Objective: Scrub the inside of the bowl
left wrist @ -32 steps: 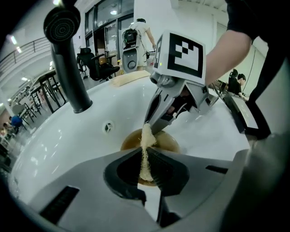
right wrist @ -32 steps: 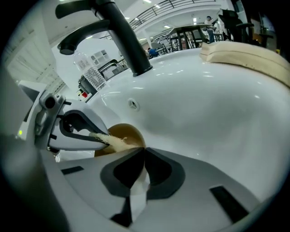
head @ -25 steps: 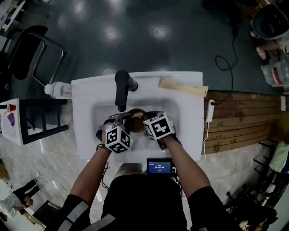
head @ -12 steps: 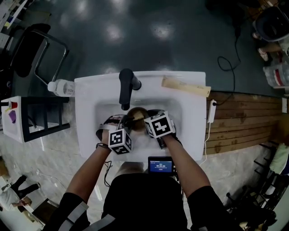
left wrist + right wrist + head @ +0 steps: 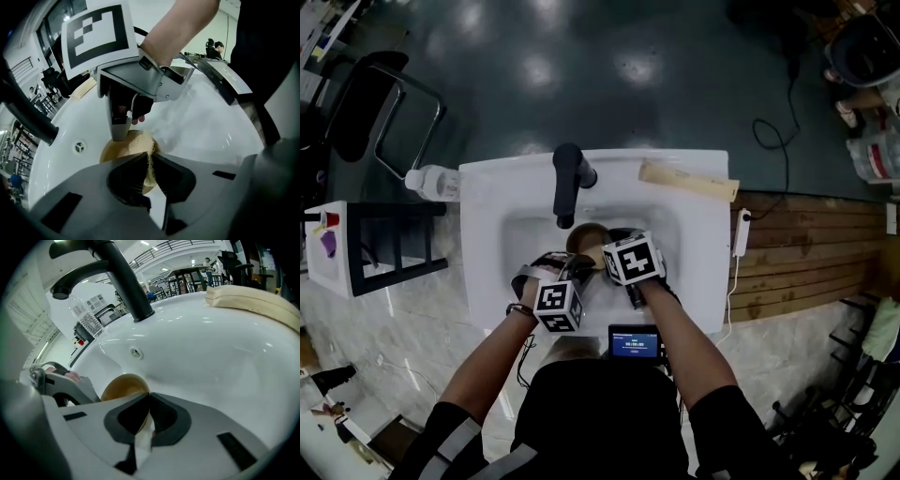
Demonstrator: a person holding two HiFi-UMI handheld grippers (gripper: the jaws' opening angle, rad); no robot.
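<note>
Left tongs [image 5: 149,158] are clamped on the rim of the round brown bowl [image 5: 123,384], sitting in the white ceramic sink [image 5: 487,216] below the black tap [image 5: 567,183]; right tongs [image 5: 149,399] pinched together, tips in the bowl.

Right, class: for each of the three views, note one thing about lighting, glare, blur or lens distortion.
Head view: bright patches glare off the dark floor; the white sink looks washed out. Left gripper view: fisheye curving, dark corners, the left claw soft-edged around its sponge. Right gripper view: the faucet bows, the background is overbright.
</note>
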